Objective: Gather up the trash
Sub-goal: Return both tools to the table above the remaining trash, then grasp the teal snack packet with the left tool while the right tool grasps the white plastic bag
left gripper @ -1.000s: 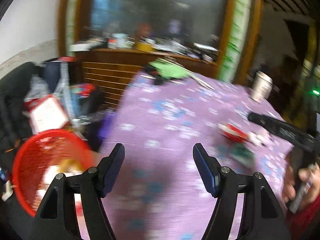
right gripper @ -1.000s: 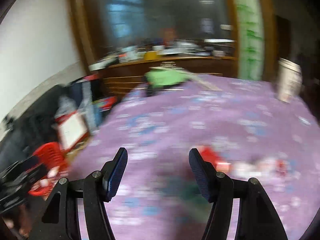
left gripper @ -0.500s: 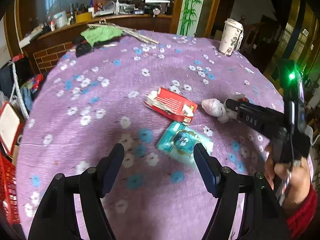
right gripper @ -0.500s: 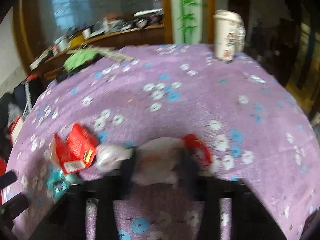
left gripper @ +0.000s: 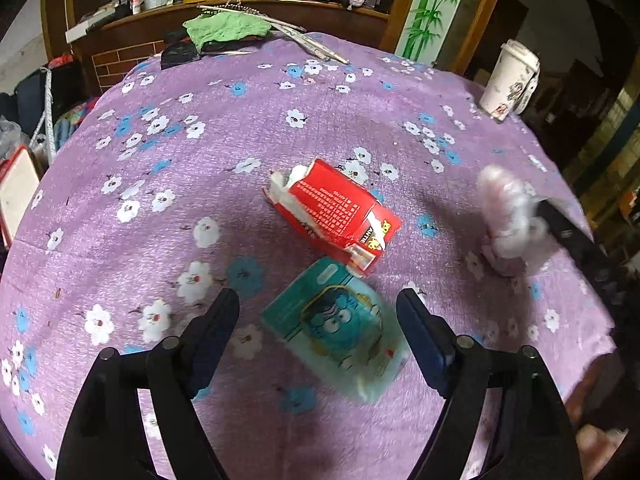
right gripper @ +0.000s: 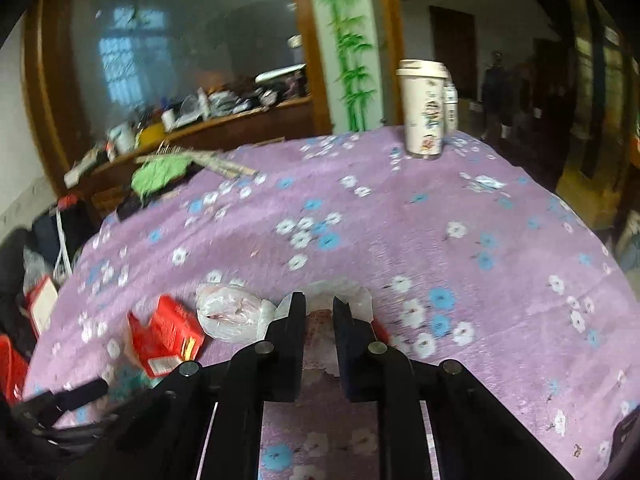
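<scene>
purple flowered tablecloth [left gripper: 248, 120] covering a round table, bearing all items. left gripper [left gripper: 318, 332], fingers spread wide and holding nothing, hovers low over the near part of the cloth; one teal tissue packet [left gripper: 336, 328] with a cartoon face lies flat on the cloth directly between and just ahead of its two fingertips, not touched by either. one torn red carton [left gripper: 336, 212], lying on its side with white paper showing at its open end, sits just beyond the packet, its near corner touching or overlapping the packet's far edge. right gripper [right gripper: 319, 312], jaws drawn close, is clenched on one crumpled clear plastic bag [right gripper: 232, 312]; the bag bulges out to the left of the fingers and a thinner fold shows past the fingertips; in the left wrist view the same bag [left gripper: 506, 216] appears blurred at the tip of the right gripper, at the right of the cloth, well apart from the carton. a small red scrap beside the right finger is too hidden to name. one tall white lidded paper cup [right gripper: 425, 110] stands upright near the far edge of the cloth. one green cloth [left gripper: 226, 28] lies at the far left edge, with a bundle of thin sticks [left gripper: 296, 34] just beside it.
</scene>
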The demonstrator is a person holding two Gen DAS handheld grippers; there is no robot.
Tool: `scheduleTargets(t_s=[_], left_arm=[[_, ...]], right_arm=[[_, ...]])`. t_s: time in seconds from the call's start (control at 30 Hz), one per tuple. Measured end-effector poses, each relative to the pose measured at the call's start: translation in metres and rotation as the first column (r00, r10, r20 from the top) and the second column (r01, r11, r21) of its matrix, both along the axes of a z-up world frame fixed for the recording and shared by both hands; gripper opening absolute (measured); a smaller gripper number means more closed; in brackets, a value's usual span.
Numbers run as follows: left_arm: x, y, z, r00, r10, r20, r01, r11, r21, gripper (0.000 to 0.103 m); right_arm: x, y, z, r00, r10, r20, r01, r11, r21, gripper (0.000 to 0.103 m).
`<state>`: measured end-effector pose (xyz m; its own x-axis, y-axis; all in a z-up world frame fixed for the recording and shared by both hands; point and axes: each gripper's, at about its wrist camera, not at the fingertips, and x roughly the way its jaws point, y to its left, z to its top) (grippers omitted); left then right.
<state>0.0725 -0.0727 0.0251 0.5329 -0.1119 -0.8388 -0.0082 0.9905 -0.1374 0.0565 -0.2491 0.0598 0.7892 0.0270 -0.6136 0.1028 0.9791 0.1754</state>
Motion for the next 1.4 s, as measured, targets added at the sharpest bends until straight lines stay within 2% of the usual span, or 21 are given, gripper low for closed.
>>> scheduleTargets(t_s=[0.13, 0.33, 0.53, 0.63, 0.73, 0.83, 1.03, 1.1, 1.2, 1.4], left_arm=[[0.007, -0.013, -0.009, 1.000, -0.014, 0.006, 0.013, 0.996, 0.087, 0.079], [-0.006, 0.003, -0.017, 0.985, -0.171, 0.009, 0.167, 0.971, 0.173, 0.079], [-0.027, 0.042, -0.008, 0.981, -0.189, 0.045, 0.183, 0.976, 0.120, 0.080], [-0.033, 0.043, -0.007, 0.979, -0.197, 0.057, 0.188, 0.974, 0.127, 0.080], [-0.045, 0.044, 0.000, 0.978, -0.173, 0.120, 0.155, 0.977, 0.148, 0.081], [-0.049, 0.047, 0.005, 0.978, -0.157, 0.138, 0.136, 0.980, 0.147, 0.085], [-0.047, 0.048, -0.003, 0.991, -0.113, 0.072, 0.105, 0.989, 0.104, 0.085], [-0.049, 0.044, -0.003, 0.992, -0.111, 0.068, 0.102, 0.987, 0.122, 0.085], [-0.046, 0.041, -0.005, 0.994, -0.091, 0.059, 0.077, 0.976, 0.203, 0.086], [-0.035, 0.046, -0.002, 0.994, -0.110, -0.006, 0.109, 0.976, 0.186, 0.086]], right_arm=[[0.000, -0.013, 0.003, 1.000, -0.016, 0.009, 0.016, 0.999, 0.044, 0.015], [-0.003, -0.014, 0.007, 1.000, 0.001, 0.022, -0.003, 0.997, 0.072, 0.015], [-0.004, -0.001, 0.007, 0.998, 0.053, 0.024, -0.054, 0.997, 0.062, 0.015], [-0.005, 0.010, 0.007, 0.995, 0.091, 0.034, -0.093, 0.994, 0.049, 0.015], [-0.007, 0.014, 0.008, 0.993, 0.105, 0.048, -0.107, 0.994, 0.032, 0.015], [-0.005, 0.013, 0.005, 0.993, 0.108, 0.039, -0.110, 0.993, 0.047, 0.015], [-0.005, 0.017, 0.005, 0.991, 0.128, 0.043, -0.130, 0.991, 0.044, 0.015], [-0.006, 0.018, 0.006, 0.990, 0.132, 0.048, -0.134, 0.990, 0.044, 0.015], [-0.005, 0.018, 0.005, 0.990, 0.132, 0.044, -0.134, 0.990, 0.045, 0.015], [-0.006, 0.020, 0.006, 0.989, 0.140, 0.046, -0.142, 0.989, 0.044, 0.015]])
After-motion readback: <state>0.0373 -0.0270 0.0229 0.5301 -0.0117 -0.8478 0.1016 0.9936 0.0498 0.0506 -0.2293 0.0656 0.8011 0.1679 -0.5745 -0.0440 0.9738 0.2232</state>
